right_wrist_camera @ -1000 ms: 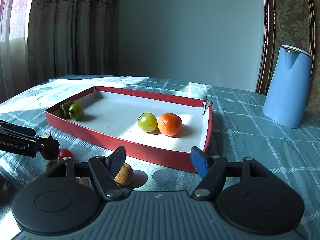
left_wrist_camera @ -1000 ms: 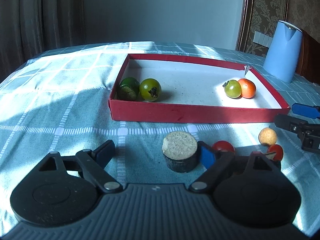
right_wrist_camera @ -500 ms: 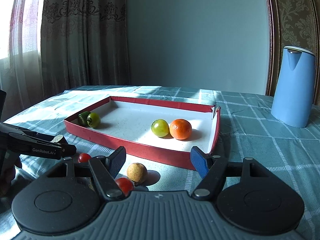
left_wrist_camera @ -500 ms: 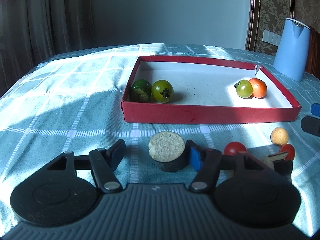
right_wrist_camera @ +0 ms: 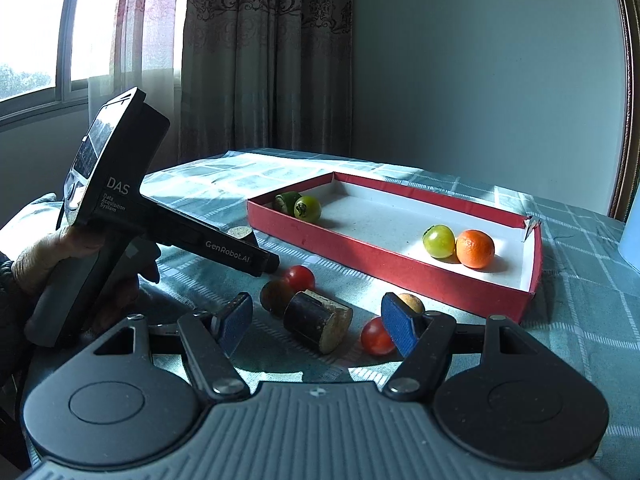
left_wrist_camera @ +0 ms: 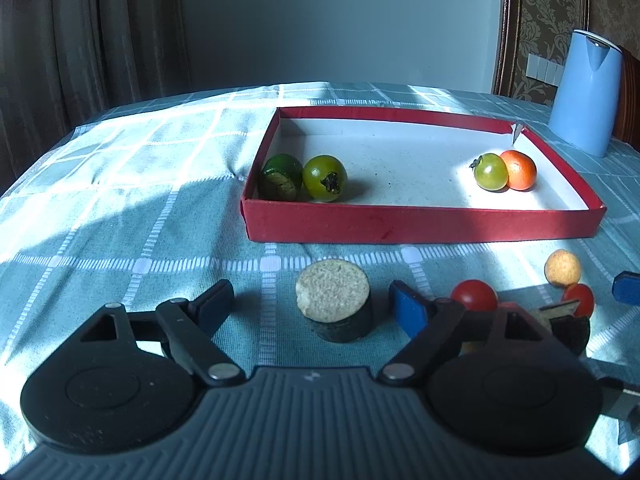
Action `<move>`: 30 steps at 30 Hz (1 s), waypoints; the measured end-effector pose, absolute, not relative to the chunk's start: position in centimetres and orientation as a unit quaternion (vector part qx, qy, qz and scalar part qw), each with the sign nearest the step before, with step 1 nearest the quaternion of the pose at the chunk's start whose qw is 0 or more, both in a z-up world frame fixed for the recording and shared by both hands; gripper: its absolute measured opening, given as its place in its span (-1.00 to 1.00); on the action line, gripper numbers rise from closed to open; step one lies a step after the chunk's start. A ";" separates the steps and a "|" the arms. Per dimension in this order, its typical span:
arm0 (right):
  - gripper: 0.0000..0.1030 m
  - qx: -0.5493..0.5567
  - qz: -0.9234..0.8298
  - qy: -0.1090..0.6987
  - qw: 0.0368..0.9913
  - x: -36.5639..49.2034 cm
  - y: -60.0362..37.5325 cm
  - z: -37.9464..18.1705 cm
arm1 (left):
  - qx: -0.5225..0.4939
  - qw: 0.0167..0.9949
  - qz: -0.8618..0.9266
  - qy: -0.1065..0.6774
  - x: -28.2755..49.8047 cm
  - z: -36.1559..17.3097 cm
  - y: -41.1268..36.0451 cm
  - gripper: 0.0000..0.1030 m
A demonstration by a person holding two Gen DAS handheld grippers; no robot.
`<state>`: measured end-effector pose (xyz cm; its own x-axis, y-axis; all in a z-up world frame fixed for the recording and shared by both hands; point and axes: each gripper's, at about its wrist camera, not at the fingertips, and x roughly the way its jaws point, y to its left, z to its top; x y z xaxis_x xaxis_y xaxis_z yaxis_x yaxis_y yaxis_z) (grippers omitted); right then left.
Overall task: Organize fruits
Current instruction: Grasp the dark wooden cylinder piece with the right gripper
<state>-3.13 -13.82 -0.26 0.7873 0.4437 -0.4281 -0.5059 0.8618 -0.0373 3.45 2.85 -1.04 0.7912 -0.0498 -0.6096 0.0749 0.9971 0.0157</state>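
Over the cork-topped piece (left_wrist_camera: 335,300), left claw (left_wrist_camera: 310,308)

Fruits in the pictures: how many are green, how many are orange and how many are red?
Green fruits: 3
Orange fruit: 1
Red fruits: 2
Total: 6

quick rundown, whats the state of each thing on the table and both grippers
left gripper: opening, cut chunk between the jaws, untouched
right gripper: closing, lying chunk between the jaws, untouched
red box: open, four fruits inside
cut chunk: upright, outside box
lying chunk: on its side
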 end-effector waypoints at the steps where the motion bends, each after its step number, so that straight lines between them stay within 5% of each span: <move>1: 0.30 -0.075 0.255 0.213 0.940 -3.0 -13.6 -0.4 | 0.019 0.946 -0.033 0.321 3.4 -1.0 2.8 0.62; 10: 0.18 -0.049 0.241 0.272 0.930 -0.9 -12.3 -1.4 | 0.020 0.945 -0.033 0.326 3.6 -1.1 2.8 0.78; 17: -0.20 -0.013 0.224 0.300 0.927 0.5 -13.1 -1.9 | 0.020 0.945 -0.033 0.326 3.5 -1.1 2.8 0.78; 30: -0.25 -0.006 0.227 0.274 0.935 -0.4 -13.3 -1.4 | 0.022 0.946 -0.030 0.323 3.5 -1.0 2.8 0.69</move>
<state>-0.38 -13.33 -1.39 0.7472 0.4210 -0.5142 -0.4280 0.8968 0.1123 3.48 2.83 -1.03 0.7898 -0.0426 -0.6119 0.0708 0.9972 0.0219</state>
